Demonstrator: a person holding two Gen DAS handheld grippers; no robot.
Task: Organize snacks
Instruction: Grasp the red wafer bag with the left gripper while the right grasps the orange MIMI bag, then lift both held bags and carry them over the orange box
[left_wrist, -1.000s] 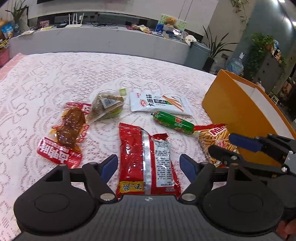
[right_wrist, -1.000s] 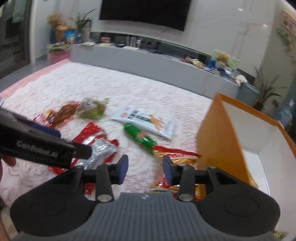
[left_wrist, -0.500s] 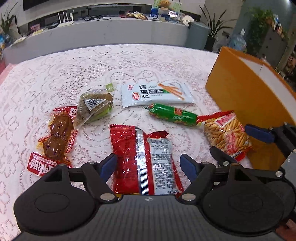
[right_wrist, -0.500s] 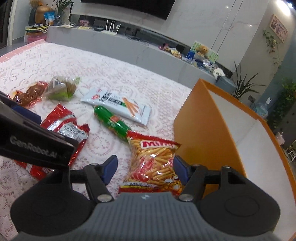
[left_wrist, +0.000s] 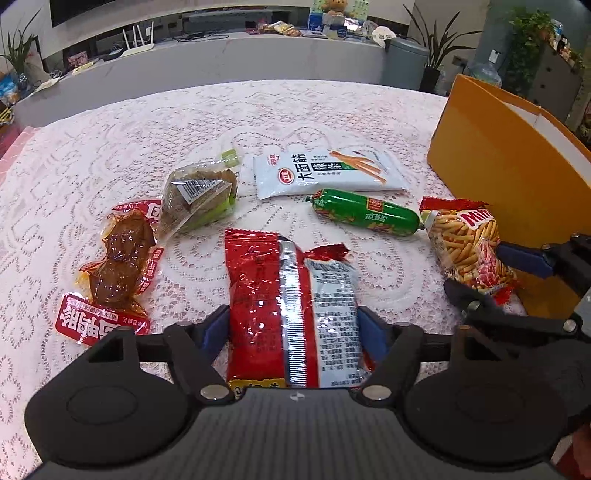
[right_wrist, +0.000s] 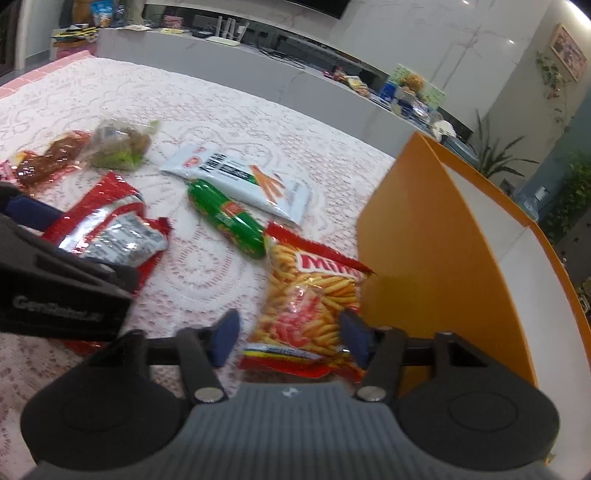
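Here the left gripper (left_wrist: 293, 330) fingers straddle the crinkly red-and-silver foil snack packet (left_wrist: 291, 306), spread wide; the right gripper (right_wrist: 290, 334) fingers, equally spread, flank the orange-and-red bag of stick crisps (right_wrist: 310, 306).

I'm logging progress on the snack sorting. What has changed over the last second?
The left gripper has closed in to straddle the red packet; the right gripper has come to straddle the stick-snack bag. Neither is gripped yet. The packets on the tablecloth and the orange box stayed put.

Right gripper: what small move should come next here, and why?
Probably close it: the right gripper is open with its fingertips either side of the stick-snack bag, which lies on the tablecloth beside the orange box.
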